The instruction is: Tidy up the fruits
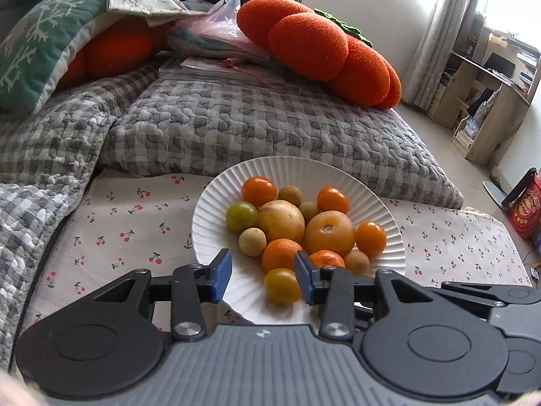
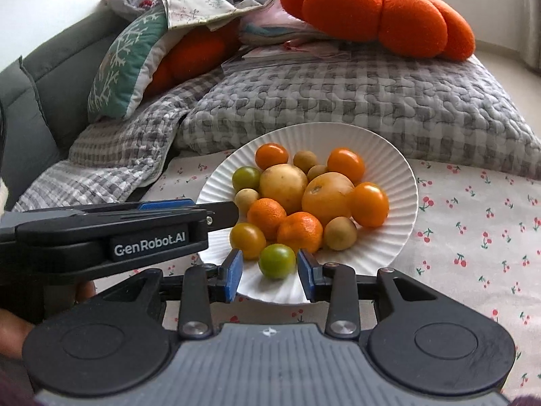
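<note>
the left claw [image 1: 263,275] hangs over the near rim of a white ribbed plate [image 1: 382,199], its blue pads [image 1: 223,275] standing apart with nothing pressed between them. just ahead of it and toward its right pad lies a yellow-orange tomato [image 1: 282,286], free of both pads; beyond that a mandarin [image 1: 282,253] sits touching the pile. further ahead the two biggest fruits, a pale yellow one [image 1: 282,220] and an orange-yellow one [image 1: 329,231], lie side by side in the middle of the plate.

the right claw [image 2: 269,270] is also parted, low over the same plate's [image 2: 402,176] near edge. a green tomato [image 2: 277,260] sits between its blue pads [image 2: 234,272]; a sliver of white plate shows on either side of it, so the pads do not pinch it. just ahead of this claw and to its left lies the yellow-orange tomato [image 2: 248,240], with a second mandarin [image 2: 300,231] straight ahead. the left claw [image 2: 223,213] reaches in from this claw's left side, its tip over the plate's left edge beside a small tan fruit [image 2: 247,199].

the plate rests on a cherry-print cloth [image 2: 473,237]; behind it lies a grey checked quilt [image 2: 338,101] bearing an orange pumpkin cushion [image 2: 378,10].
</note>
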A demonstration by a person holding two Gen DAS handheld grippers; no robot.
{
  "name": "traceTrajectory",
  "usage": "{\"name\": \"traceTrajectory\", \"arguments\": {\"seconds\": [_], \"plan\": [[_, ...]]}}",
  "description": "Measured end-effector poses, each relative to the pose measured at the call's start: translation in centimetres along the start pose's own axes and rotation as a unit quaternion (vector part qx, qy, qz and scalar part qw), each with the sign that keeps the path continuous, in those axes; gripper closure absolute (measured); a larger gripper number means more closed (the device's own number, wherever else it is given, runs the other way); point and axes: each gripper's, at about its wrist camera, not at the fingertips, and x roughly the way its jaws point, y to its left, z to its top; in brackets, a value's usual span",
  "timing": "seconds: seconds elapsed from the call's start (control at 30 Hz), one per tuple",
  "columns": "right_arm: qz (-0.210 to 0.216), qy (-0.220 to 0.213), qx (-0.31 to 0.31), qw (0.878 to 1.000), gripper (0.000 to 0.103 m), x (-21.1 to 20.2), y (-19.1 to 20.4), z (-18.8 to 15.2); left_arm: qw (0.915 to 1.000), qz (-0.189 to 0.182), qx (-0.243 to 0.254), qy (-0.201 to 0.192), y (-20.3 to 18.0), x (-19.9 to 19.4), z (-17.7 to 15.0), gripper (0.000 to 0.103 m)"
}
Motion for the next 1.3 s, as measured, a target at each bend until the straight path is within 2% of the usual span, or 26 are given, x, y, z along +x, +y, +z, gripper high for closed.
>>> {"name": "traceTrajectory", "arguments": {"seconds": [0.17, 0.23, 0.37, 0.43, 0.7, 0.77, 0.8, 1.0, 1.13, 1.3], "plan": [[-0.005, -0.017, -0.004, 1.000, 0.069, -2.1, 0.4, -0.1, 1.0000, 0.005, 0.001, -0.007, 0.0, -1.3, 0.0, 0.059], [-0.005, -0.026, -0.001, 1.000, 0.069, -3.0, 0.5, -0.3, 0.9998, 0.010, 0.002, -0.014, 0.0, -2.2, -0.1, 0.051], [-0.011, -0.043, -0.001, 0.999, 0.069, -4.8, 0.9, -0.7, 0.9994, 0.022, 0.013, -0.025, -0.1, -4.0, -0.6, 0.046], [-0.016, -0.047, 0.000, 0.999, 0.068, -5.5, 1.1, -1.0, 0.9993, 0.026, 0.014, -0.024, 0.0, -4.9, -1.0, 0.041], [-0.031, -0.070, -0.033, 0.997, 0.065, -8.4, 3.1, -2.8, 0.9986, 0.043, 0.020, -0.021, -0.1, -8.0, -3.0, 0.034], [-0.040, -0.079, -0.044, 0.995, 0.065, -9.0, 3.7, -3.4, 0.9986, 0.047, 0.016, -0.015, 0.0, -8.4, -3.6, 0.029], [-0.043, -0.083, -0.049, 0.994, 0.065, -9.2, 4.0, -3.6, 0.9988, 0.046, 0.013, -0.013, 0.0, -8.8, -3.9, 0.025], [-0.059, -0.103, -0.059, 0.991, 0.064, -11.3, 5.2, -5.4, 0.9990, 0.032, 0.010, -0.029, -0.5, -11.5, -5.4, 0.022], [-0.080, -0.117, -0.065, 0.988, 0.060, -13.0, 6.0, -7.0, 0.9991, 0.025, 0.014, -0.031, -0.9, -12.9, -6.7, 0.018], [-0.084, -0.125, -0.051, 0.987, 0.051, -14.6, 6.5, -8.9, 0.9993, 0.014, 0.014, -0.030, -0.9, -14.6, -8.5, 0.011]]}}
